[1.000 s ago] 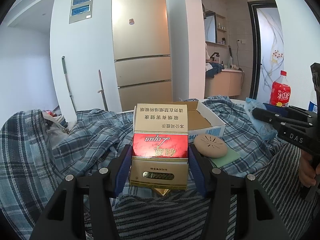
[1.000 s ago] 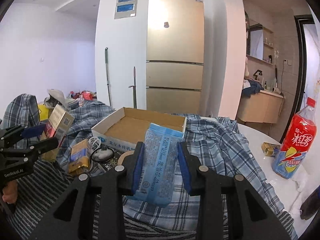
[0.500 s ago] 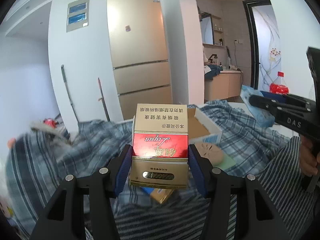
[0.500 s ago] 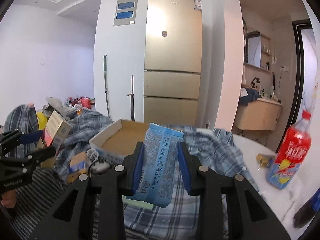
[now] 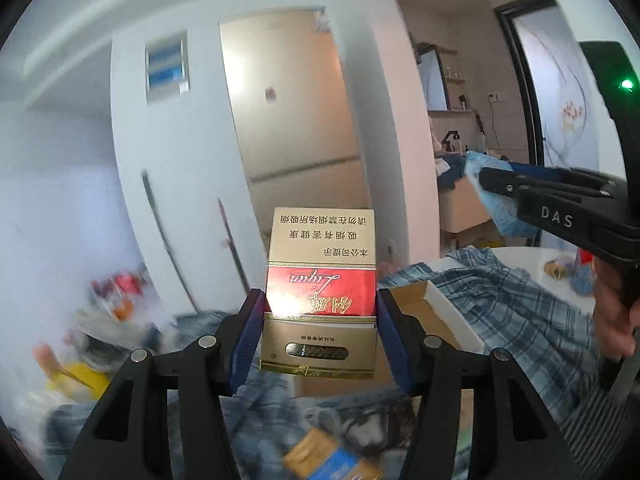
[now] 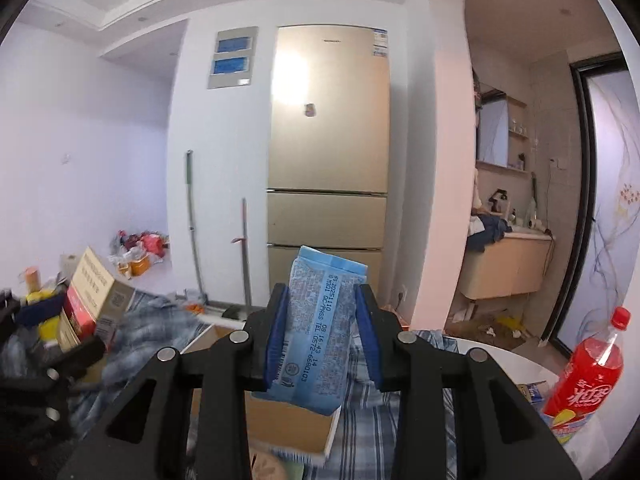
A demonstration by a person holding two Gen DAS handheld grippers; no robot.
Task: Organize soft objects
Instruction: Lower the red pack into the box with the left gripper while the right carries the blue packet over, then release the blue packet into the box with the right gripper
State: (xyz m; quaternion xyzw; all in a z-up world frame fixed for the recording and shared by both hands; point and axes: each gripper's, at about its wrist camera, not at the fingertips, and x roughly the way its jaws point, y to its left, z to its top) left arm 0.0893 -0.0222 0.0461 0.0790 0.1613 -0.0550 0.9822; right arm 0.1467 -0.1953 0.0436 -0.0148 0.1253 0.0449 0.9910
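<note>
The left gripper clamps a red-and-gold carton upright between its blue pads, raised above a cardboard box. The right gripper squeezes a blue tissue pack (slightly tilted) over plaid cloth. Only the right wrist view shows the red soda bottle and the gold fridge sharply.
</note>
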